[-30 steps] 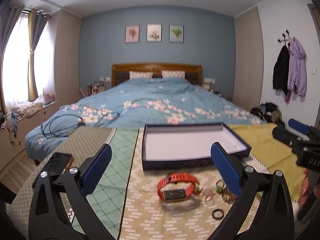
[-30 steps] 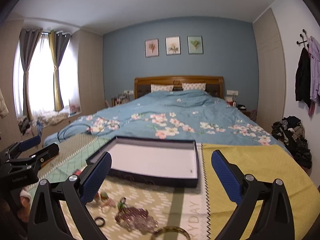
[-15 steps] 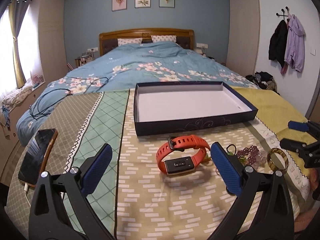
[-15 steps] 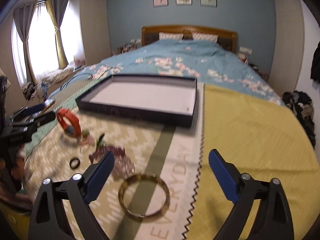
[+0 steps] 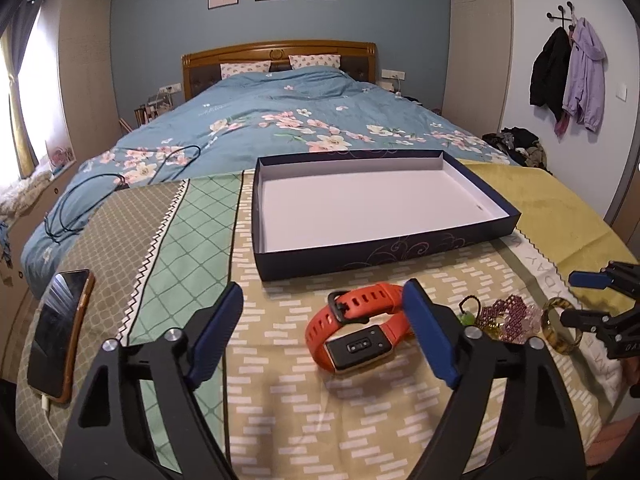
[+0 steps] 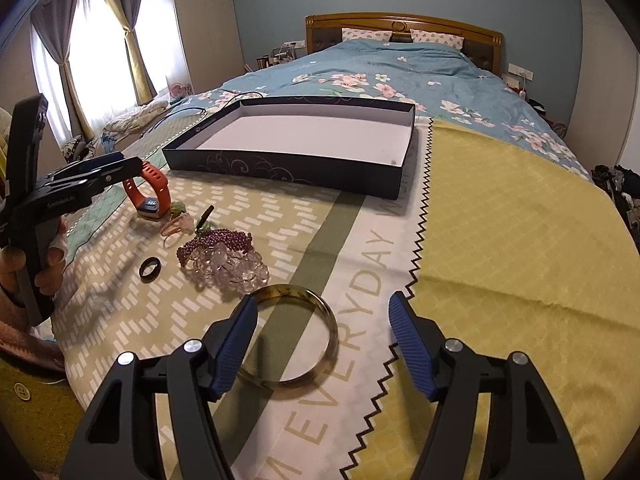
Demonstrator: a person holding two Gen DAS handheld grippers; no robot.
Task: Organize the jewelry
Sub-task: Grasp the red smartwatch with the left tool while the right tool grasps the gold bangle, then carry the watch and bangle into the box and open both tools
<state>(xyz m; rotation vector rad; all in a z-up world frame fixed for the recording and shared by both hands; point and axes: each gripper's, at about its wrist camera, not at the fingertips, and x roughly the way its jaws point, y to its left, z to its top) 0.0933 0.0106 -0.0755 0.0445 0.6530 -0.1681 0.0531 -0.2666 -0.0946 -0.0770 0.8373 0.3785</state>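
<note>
With both jaws spread, left gripper (image 5: 322, 330) frames the orange rubber-strapped watch (image 5: 357, 326); right gripper (image 6: 324, 346) frames the amber translucent bangle (image 6: 290, 336), apparently for pickup.

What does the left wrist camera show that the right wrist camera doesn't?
Only the left wrist view shows the phone lying on the cloth and the coats hanging on the wall. Only the right wrist view shows the small black ring, the curtained window and the whole bangle under the open right gripper. Both show the empty box, the orange watch, the bead bracelets and the bed.
</note>
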